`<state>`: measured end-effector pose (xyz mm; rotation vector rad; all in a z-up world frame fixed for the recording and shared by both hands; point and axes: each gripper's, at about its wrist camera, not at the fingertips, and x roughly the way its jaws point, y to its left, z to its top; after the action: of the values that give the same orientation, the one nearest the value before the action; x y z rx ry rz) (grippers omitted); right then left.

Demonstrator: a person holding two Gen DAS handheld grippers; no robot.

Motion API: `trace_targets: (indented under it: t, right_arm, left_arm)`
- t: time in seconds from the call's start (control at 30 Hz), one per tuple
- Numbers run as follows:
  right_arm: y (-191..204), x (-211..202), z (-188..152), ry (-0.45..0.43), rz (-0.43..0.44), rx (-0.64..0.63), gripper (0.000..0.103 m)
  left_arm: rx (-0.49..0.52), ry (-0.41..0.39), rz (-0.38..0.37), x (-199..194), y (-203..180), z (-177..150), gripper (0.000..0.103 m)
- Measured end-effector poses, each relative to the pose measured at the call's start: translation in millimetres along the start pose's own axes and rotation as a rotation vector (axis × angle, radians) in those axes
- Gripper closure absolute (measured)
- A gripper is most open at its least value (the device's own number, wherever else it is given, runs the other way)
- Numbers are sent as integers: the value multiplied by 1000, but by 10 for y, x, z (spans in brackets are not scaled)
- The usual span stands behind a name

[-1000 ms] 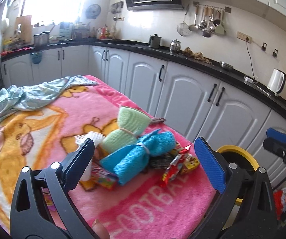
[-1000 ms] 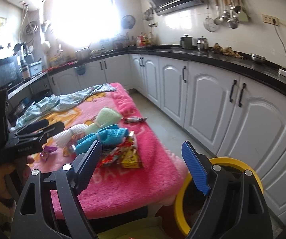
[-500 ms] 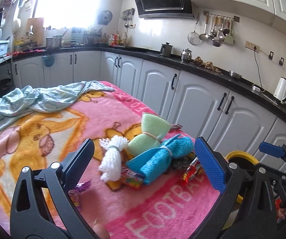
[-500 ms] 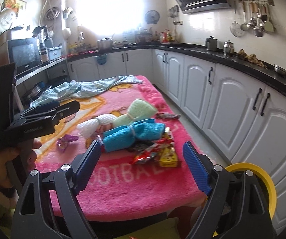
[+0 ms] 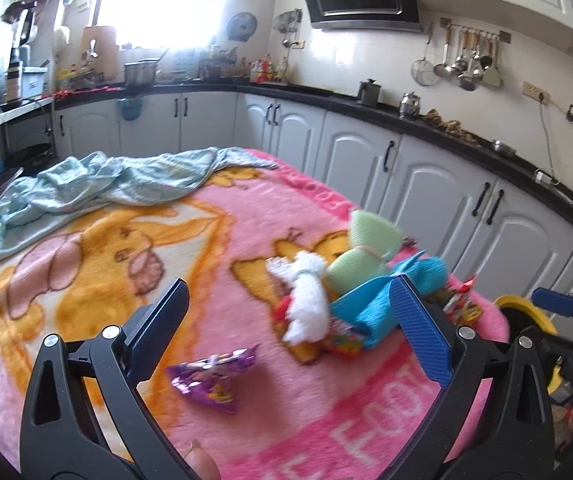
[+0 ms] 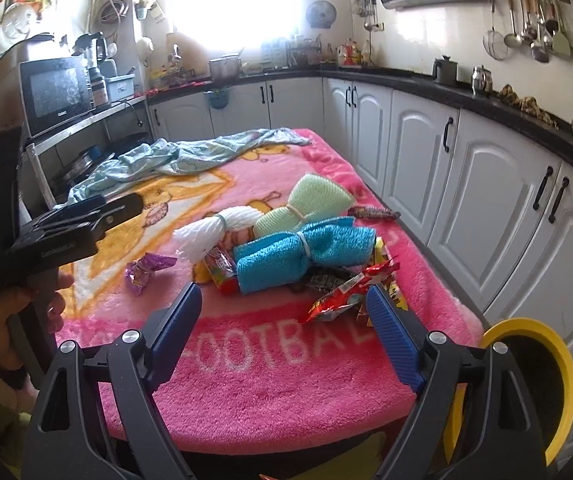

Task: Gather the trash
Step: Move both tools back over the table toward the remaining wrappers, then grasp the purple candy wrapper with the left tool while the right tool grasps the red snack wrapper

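I hold my left hand-held gripper [image 5: 286,316] spread and empty above the purple wrapper [image 5: 212,376] on the pink blanket [image 5: 86,280]; my right hand-held gripper [image 6: 282,316] is spread too. Next, I judge: lower, pinch, carry to the yellow-rimmed bin [image 6: 562,364].

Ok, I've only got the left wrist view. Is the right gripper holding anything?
Observer: No. The right gripper is open and empty, above the near edge of the pink blanket.
Operator: Where's the bin?
Observer: The yellow-rimmed bin stands beside the blanket's near right corner, lower down, with its mouth open.
Operator: Any trash hidden from me?
Observer: A red snack wrapper lies just beside the right gripper's right finger.
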<state>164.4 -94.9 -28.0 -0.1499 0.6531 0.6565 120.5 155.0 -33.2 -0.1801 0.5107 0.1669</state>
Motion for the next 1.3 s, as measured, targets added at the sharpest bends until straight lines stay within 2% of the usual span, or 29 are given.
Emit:
trace_targets:
  t: [0.1,0.37,0.87,0.93,1.03,1.1,1.13,1.2,1.3]
  right_arm:
    - [-59,101,10,15,-8,20,21]
    - [-199,346,63,28,-50,68,21]
    - [-670,670,102,69,-129,217,21]
    - [-722,716,105,79,-135,232,22]
    - [-777,787,105,98,-132,255,28]
    - [-816,846,109,112,-128,279,31]
    - [-827,860,108,116,-125,285,34]
    - [-861,912,109,127,-122,305,39]
    - [-898,973,106,143,-109,334,50]
  left_arm:
    - [0,19,16,39,117,-70,11]
    - [34,127,35,280,377,-314,11]
    - [115,270,-19,703,374,-480,11]
    - [119,296,-22,754,366,-496,17]
    - [123,326,-23,812,358,-519,31]
    - [124,335,-30,825,359,-529,45]
    - [126,338,-33,827,359,-535,47]
    - [132,342,-33,832,350,-541,65]
    - [145,346,-41,834,328,-553,65]
